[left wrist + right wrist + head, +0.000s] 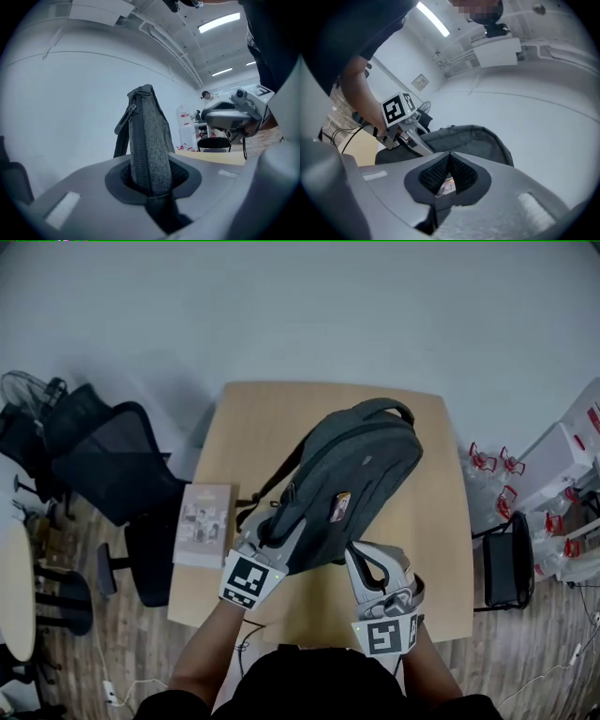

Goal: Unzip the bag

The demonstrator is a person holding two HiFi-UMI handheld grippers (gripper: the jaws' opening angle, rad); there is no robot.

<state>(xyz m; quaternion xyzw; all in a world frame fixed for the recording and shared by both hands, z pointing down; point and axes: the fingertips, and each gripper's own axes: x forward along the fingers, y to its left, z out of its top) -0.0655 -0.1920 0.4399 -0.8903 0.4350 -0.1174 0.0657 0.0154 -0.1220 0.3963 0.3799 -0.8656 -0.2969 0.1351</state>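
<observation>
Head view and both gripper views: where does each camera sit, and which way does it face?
Head view: on the person's head, looking steeply down at the backpack over the table; both forearms, left gripper and right gripper show.
Left gripper view: on the left gripper, facing the wall along jaws clamped on the backpack; right gripper shows.
Right gripper view: along closed jaws; left gripper, forearm show.
All share the backpack.
</observation>
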